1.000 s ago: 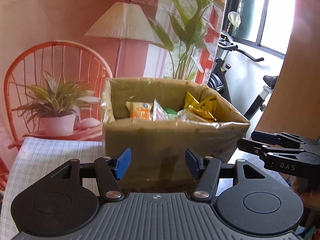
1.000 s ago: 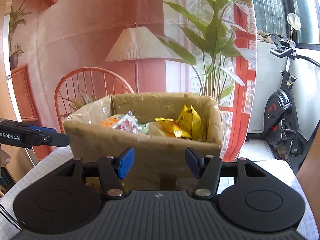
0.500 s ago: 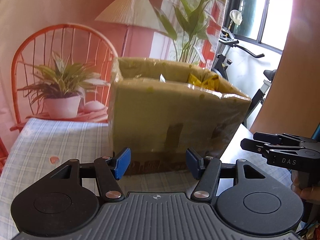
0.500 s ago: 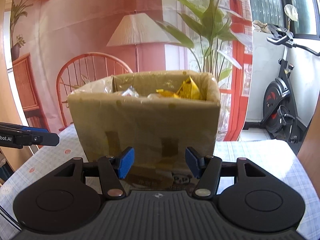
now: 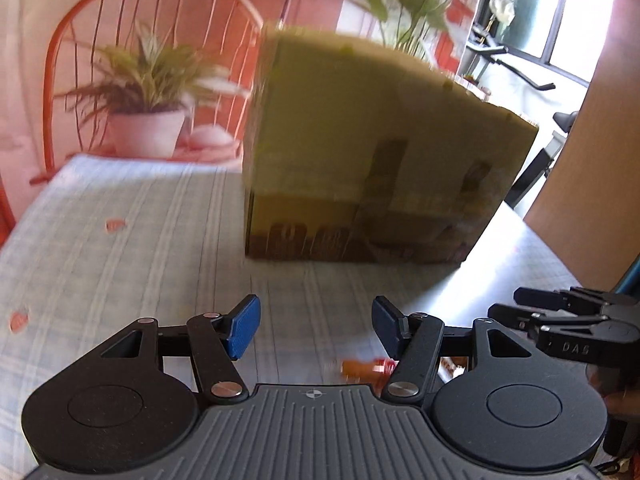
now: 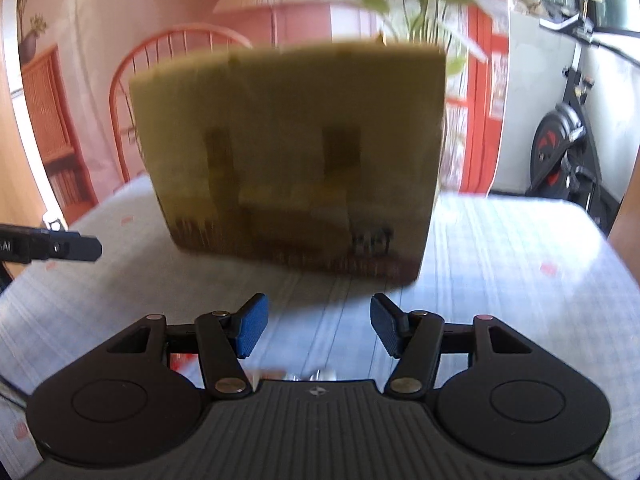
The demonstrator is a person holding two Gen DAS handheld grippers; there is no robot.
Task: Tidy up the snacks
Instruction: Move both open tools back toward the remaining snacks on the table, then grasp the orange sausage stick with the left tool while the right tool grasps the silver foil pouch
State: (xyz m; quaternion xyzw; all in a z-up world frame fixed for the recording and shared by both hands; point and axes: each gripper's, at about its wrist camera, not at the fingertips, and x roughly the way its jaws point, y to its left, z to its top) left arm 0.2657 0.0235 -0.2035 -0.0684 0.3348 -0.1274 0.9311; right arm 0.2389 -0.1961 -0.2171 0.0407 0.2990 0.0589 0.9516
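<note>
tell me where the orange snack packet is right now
In the left wrist view, the orange snack packet lies on the checked tablecloth, low beside the left claw.

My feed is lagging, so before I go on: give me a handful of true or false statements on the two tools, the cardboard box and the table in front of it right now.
1. The left tool is open with nothing between its fingers. True.
2. The right tool is shut on a snack packet. False: it is open and empty.
3. The cardboard box stands on the checked tablecloth. True.
4. The snacks inside the box show from these views. False: only its outer walls show; the inside is hidden.
5. An orange snack packet lies on the cloth close under the left tool. True, though it is blurred.
6. The left tool touches the box. False: bare cloth separates them.
</note>
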